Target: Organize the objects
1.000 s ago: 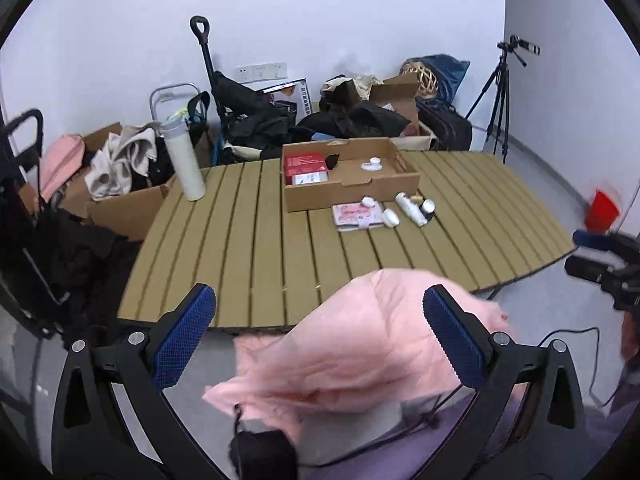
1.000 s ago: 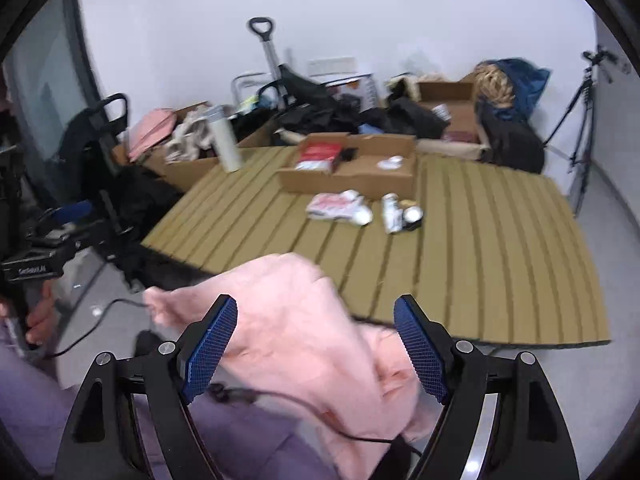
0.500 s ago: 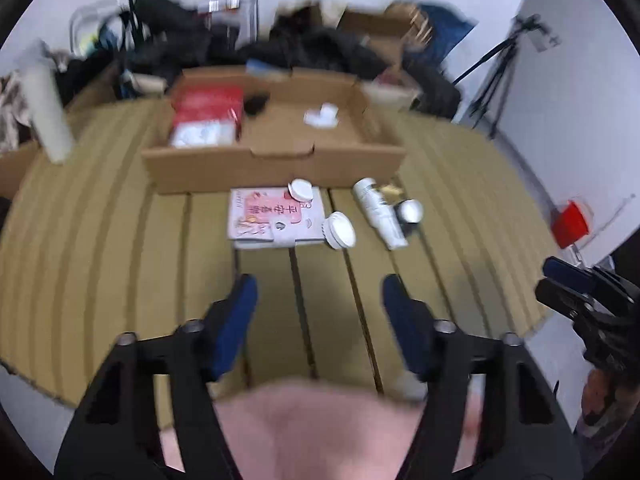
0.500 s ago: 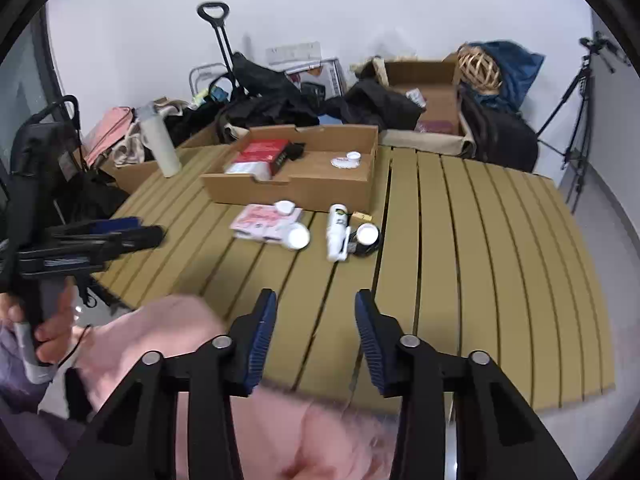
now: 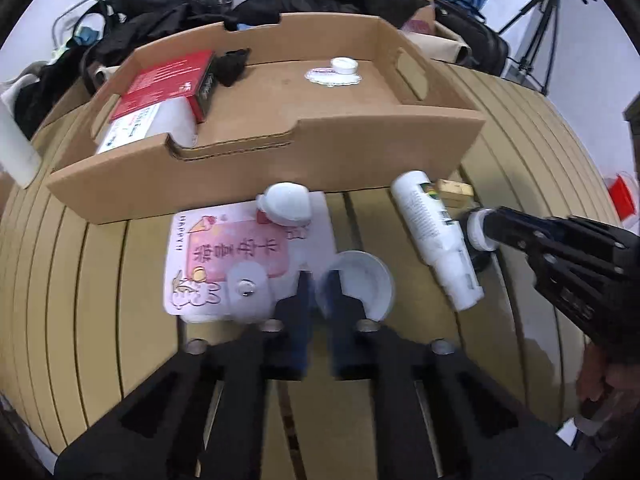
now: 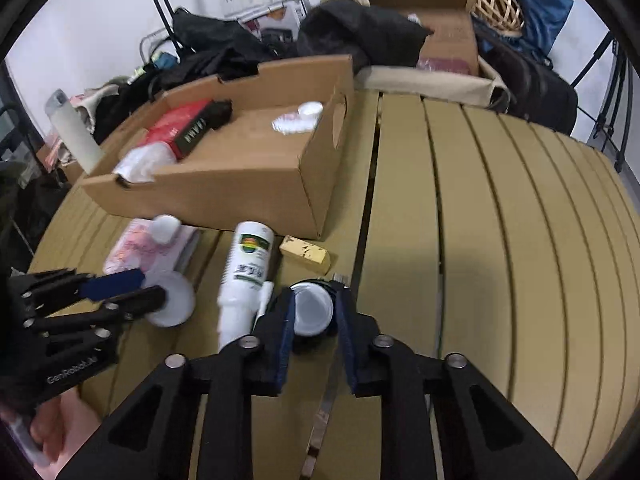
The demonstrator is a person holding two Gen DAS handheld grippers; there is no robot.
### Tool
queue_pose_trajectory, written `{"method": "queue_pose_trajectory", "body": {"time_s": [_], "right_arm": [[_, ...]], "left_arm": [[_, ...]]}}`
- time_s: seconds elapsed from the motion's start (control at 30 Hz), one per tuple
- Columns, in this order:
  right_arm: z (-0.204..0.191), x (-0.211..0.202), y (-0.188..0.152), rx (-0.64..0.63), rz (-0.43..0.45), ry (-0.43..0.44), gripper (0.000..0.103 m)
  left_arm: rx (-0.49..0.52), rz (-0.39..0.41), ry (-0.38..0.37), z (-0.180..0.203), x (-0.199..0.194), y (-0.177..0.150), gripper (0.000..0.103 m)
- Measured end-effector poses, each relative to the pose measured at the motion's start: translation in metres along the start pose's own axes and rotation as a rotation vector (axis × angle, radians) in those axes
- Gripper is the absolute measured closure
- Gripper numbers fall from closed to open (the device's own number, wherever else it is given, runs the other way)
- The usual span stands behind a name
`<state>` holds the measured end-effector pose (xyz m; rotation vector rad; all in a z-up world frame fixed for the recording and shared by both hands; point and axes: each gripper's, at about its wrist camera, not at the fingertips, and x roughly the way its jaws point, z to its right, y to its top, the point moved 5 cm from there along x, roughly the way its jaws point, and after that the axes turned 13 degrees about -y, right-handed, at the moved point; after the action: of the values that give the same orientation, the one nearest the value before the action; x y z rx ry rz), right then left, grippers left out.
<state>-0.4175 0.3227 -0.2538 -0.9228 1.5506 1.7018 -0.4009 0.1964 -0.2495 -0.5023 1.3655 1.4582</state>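
My left gripper (image 5: 318, 280) is nearly shut, its fingers pinching the near rim of a shallow white lid (image 5: 362, 284) that lies next to a pink printed pouch (image 5: 236, 252). My right gripper (image 6: 314, 308) is shut on a small round white-topped dark jar (image 6: 312, 314) on the slatted table. A white bottle (image 5: 434, 236) lies on its side between the two; it also shows in the right wrist view (image 6: 246, 272). An open cardboard tray (image 5: 304, 140) holds a red box (image 5: 168, 84) and small white pieces.
A small white cap (image 5: 286, 202) rests on the pouch's far edge. A small yellow block (image 6: 306, 254) lies by the tray's corner. Bags, boxes and a tripod (image 5: 548, 12) crowd the floor behind the table. A white flask (image 6: 74, 136) stands at far left.
Both grippers moved from above a pink cloth below the table edge forward over the table and closed, the left on the white lid's rim, the right around the jar. The cloth has left view.
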Motion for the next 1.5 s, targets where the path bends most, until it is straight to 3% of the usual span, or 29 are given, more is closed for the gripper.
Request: {"method": "queue_pose_trajectory", "body": {"time_s": [0.03, 0.27, 0.33, 0.43, 0.67, 0.97, 1.03, 1.13, 1.27, 1.37, 1.5], "right_arm": [[0.0, -0.001, 0.0, 0.006, 0.012, -0.008, 0.099], [0.011, -0.047, -0.006, 0.07, 0.049, 0.0, 0.099], [0.015, -0.078, -0.014, 0.081, 0.072, -0.004, 0.099], [0.013, -0.132, -0.037, 0.061, 0.113, -0.01, 0.099], [0.0, -0.235, -0.101, 0.088, 0.153, -0.003, 0.099], [-0.02, -0.273, -0.109, 0.109, 0.203, 0.012, 0.099], [-0.022, -0.272, -0.101, 0.095, 0.203, 0.016, 0.099], [-0.024, -0.265, -0.081, 0.062, 0.199, 0.012, 0.099], [-0.025, -0.243, -0.032, -0.004, 0.18, 0.031, 0.099], [-0.025, -0.209, 0.019, -0.035, 0.15, 0.056, 0.099], [-0.037, -0.14, 0.092, -0.062, 0.084, 0.075, 0.099]], "left_arm": [[-0.008, 0.009, -0.009, 0.0, -0.003, -0.001, 0.101], [-0.032, 0.055, -0.051, 0.002, -0.046, -0.011, 0.101], [-0.029, 0.101, -0.066, 0.002, -0.083, -0.021, 0.101], [-0.017, 0.201, -0.023, 0.0, -0.14, -0.043, 0.101], [-0.1, 0.25, -0.108, -0.005, -0.239, -0.103, 0.101], [-0.095, 0.288, -0.153, -0.002, -0.267, -0.107, 0.101], [-0.087, 0.276, -0.179, -0.004, -0.264, -0.093, 0.101], [-0.038, 0.25, -0.154, -0.006, -0.257, -0.063, 0.101], [0.01, 0.182, -0.165, -0.013, -0.235, 0.0, 0.101], [0.0, 0.108, -0.175, -0.026, -0.194, 0.057, 0.101], [-0.031, -0.014, -0.182, -0.049, -0.107, 0.125, 0.101]]}}
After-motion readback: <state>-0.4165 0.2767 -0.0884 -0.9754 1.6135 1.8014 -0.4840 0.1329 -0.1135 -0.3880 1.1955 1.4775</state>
